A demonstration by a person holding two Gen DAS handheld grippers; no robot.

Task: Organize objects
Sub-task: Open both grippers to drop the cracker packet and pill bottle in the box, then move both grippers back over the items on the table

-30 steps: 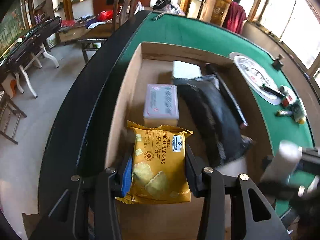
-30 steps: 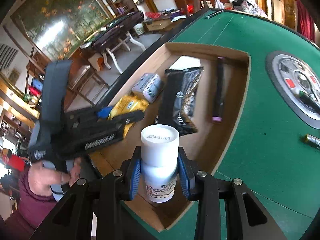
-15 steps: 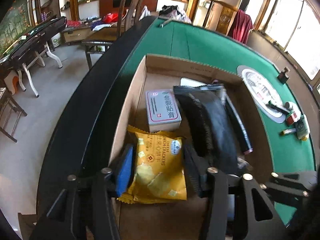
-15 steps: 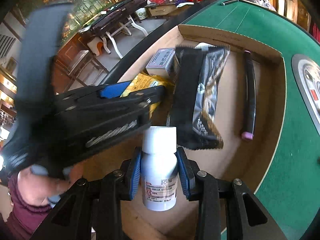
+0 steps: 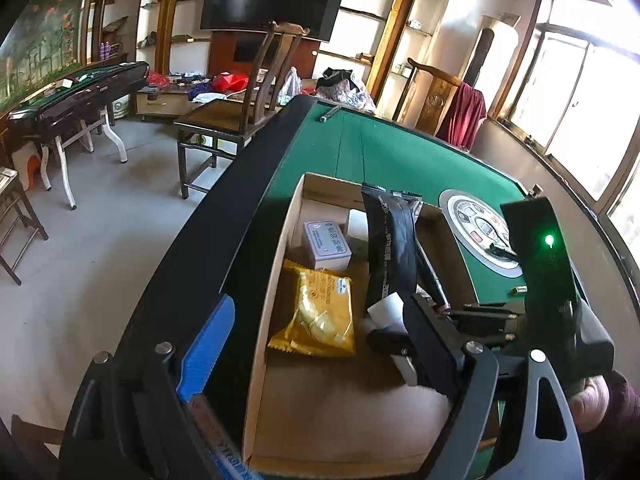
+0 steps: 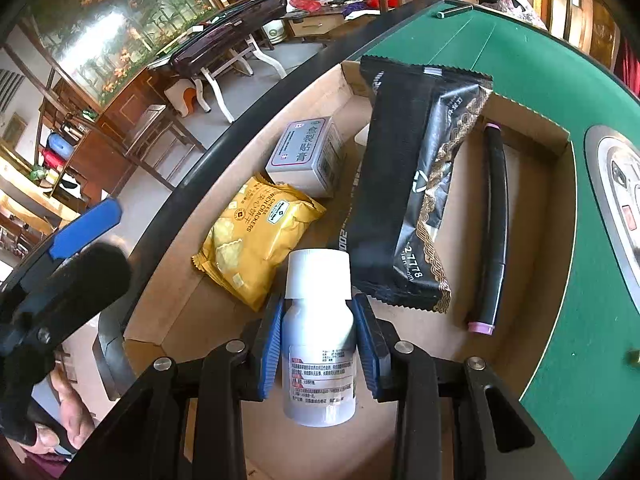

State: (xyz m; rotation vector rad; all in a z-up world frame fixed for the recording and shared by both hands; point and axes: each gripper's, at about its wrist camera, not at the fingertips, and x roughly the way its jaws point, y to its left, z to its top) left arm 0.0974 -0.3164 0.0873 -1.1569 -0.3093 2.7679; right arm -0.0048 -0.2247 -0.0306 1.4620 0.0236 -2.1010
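Left gripper (image 5: 320,364) has let go of the yellow cracker packet (image 5: 318,314), jaws opening, packet now lying in the cardboard box (image 5: 276,280). Right gripper (image 6: 318,344) clamps the white pill bottle (image 6: 318,336) over the box; likely placed next.

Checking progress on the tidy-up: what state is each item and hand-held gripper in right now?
Cracker packet: sealed, lying flat in box, released.
White bottle: capped, held over cardboard box.
Black pouch: sealed, leaning on the far wall.
Left hand-held gripper: opening, empty.
Right hand-held gripper: shut on bottle.
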